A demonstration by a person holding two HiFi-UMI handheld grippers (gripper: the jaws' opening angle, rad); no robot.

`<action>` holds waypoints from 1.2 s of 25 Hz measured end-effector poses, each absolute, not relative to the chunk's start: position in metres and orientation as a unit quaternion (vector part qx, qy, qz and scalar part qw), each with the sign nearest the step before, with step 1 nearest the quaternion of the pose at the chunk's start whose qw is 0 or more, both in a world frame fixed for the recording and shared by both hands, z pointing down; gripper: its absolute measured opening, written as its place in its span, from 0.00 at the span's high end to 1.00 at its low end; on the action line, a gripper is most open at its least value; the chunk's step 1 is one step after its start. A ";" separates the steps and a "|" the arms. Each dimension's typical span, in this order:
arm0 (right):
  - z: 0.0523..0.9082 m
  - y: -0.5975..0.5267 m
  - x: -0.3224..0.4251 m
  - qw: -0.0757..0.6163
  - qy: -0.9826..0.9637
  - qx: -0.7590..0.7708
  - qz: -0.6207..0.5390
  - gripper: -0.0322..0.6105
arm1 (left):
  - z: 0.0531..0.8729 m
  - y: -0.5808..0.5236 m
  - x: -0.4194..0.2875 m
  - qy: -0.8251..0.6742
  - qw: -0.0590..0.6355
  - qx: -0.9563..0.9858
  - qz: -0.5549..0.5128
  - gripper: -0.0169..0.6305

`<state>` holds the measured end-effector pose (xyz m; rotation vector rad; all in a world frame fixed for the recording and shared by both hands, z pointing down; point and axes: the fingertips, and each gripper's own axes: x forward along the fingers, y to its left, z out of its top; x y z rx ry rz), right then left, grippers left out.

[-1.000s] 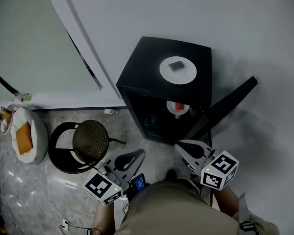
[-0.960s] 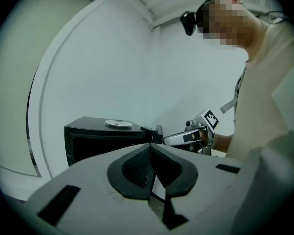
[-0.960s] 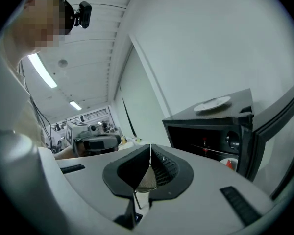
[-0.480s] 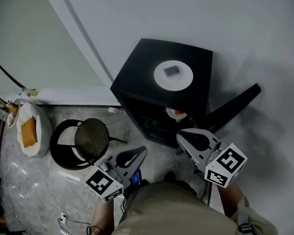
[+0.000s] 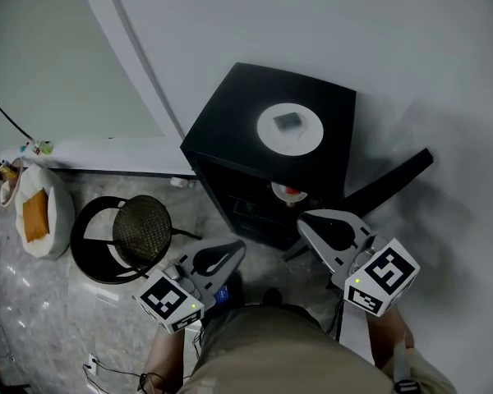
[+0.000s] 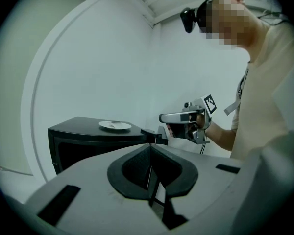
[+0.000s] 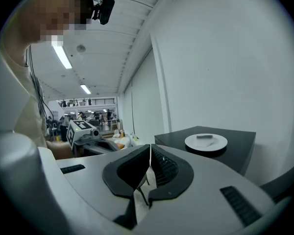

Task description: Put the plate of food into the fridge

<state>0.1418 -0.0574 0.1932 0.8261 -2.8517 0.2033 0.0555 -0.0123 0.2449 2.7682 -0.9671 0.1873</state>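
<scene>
The right tool (image 5: 306,220) has lifted closer to the fridge (image 5: 230,130) — it and the left tool (image 5: 234,249) are clenched, empty; the plate (image 5: 290,128) atop the fridge waits ungrasped.

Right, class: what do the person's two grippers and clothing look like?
The left gripper and right gripper are pale grey tapering shells with black linings round the jaws. Each carries a white cube with black square markers and a small green light. The person wears a beige short-sleeved top.
</scene>
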 end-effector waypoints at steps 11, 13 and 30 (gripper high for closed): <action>0.184 -0.089 0.119 0.127 -0.954 0.261 0.078 0.91 | 0.243 -0.040 0.023 -0.313 0.105 0.944 0.030 0.96; 0.186 -0.097 0.117 0.145 -0.950 0.268 0.071 0.91 | 0.244 -0.045 0.017 -0.314 0.109 0.943 0.026 0.96; 0.218 -0.169 0.114 0.364 -0.888 0.278 -0.048 0.62 | 0.259 -0.059 -0.003 -0.298 0.130 0.945 0.026 0.96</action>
